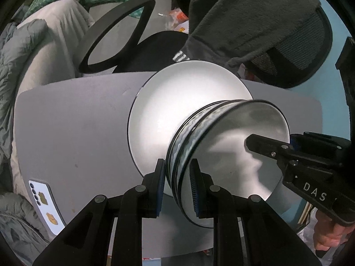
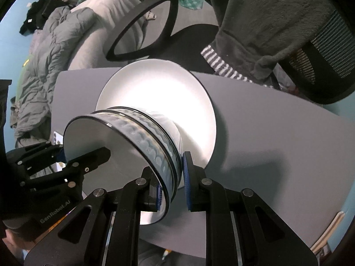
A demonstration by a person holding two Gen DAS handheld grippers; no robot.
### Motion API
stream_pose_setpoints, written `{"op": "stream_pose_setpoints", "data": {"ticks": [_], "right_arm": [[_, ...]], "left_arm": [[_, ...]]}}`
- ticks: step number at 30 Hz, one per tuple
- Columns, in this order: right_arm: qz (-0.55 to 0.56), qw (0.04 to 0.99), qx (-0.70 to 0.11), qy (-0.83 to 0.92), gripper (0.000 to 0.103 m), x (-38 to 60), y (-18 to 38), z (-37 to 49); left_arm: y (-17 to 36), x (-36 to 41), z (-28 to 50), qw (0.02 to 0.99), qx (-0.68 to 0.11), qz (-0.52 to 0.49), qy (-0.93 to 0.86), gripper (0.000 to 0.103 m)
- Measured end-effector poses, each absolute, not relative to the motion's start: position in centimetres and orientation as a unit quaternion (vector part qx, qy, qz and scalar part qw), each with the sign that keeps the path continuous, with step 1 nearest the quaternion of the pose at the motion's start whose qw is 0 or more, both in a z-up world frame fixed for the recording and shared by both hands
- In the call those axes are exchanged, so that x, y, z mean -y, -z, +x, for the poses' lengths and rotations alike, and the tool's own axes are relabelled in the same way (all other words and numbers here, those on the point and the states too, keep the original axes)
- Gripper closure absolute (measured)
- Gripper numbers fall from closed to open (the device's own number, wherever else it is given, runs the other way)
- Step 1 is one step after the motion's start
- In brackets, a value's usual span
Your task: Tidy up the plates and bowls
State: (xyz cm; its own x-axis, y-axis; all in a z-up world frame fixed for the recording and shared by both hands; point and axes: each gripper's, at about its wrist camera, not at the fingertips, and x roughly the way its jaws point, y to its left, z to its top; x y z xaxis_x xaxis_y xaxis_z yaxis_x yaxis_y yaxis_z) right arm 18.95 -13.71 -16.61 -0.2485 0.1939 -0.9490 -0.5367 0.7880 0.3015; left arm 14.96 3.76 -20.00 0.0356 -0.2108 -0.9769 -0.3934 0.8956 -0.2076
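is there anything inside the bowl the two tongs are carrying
Empty. Both wrist views look into the bowl and show only its bare pale inside, with one finger of each pair of tongs reaching over the rim.

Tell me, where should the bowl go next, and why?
Probably lower the bowl onto the middle of the white plate. Both the left gripper and the right gripper pinch its rim, and it hangs partly over the plate.

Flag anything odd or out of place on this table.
A phone lies at the table corner among the dishes. The white plate pokes past the table's far edge. A grey garment hangs off the chair just behind it. The bowl, gripped at opposite rims, looks undamaged; nothing is spilled.
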Motion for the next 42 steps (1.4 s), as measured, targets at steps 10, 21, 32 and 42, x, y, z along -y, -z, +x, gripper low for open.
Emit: {"op": "stream_pose_setpoints", "data": {"ticks": [10, 21, 32, 42], "right_arm": [[-0.128, 0.594, -0.734, -0.302, 0.083, 12.6, 17.2, 20.0], [-0.126, 0.652, -0.685, -0.301, 0.044, 13.7, 13.5, 20.3], [-0.129, 0.745, -0.579, -0.306, 0.037, 15.1, 2.5, 18.9], [-0.128, 0.794, -0.513, -0.302, 0.034, 16.6, -5.0, 15.9]], "left_arm": [[20.1, -3.7, 15.1, 0.694, -0.684, -0.21, -0.078, 0.082], [15.7, -4.9, 13.2, 0.73, -0.642, -0.195, -0.13, 0.053], [4.3, -6.4, 9.0, 0.803, -0.535, -0.209, -0.158, 0.023], [-1.5, -4.6, 5.4, 0.833, -0.497, -0.178, -0.164, 0.016]]}}
